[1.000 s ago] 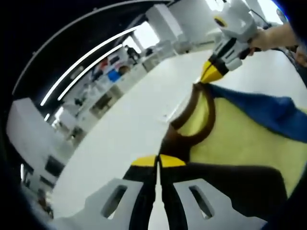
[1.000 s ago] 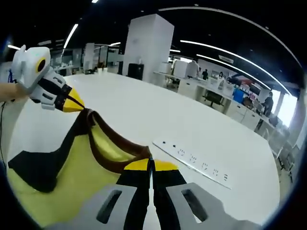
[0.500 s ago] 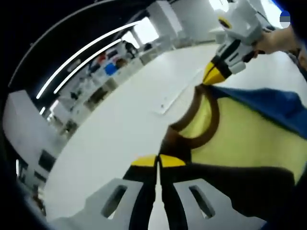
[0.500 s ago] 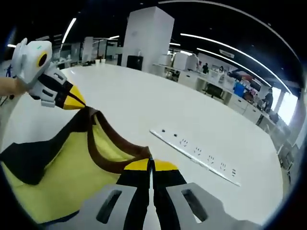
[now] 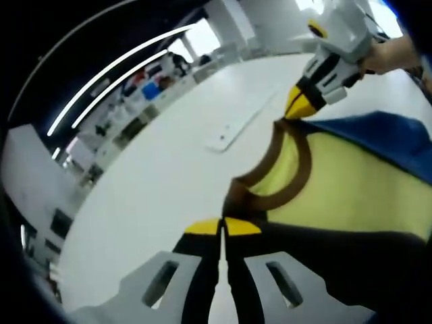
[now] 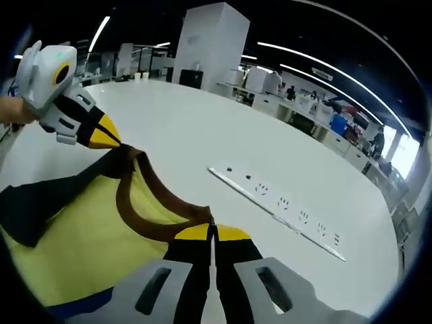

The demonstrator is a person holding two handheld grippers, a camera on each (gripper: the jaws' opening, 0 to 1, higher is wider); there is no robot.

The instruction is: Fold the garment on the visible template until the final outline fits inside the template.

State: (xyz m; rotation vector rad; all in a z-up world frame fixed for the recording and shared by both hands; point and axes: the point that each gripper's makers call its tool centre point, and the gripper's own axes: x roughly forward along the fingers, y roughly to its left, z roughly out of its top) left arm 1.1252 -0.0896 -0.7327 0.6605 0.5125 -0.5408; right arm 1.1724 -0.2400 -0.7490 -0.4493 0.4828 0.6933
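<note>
In the left gripper view, the left gripper (image 5: 222,228) has its jaws pinching the garment (image 5: 351,196) by its brown collar, above the white tabletop (image 5: 162,182). In the right gripper view, the right gripper (image 6: 211,233) pinches the collar's other side; keeping both grips level and taut should help the fold land square.

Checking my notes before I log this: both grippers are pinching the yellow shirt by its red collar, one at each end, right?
Not quite: the collar is brown, not red, as the right gripper view shows. Otherwise correct: the left gripper and right gripper each pinch the yellow shirt at opposite ends of it.
</note>
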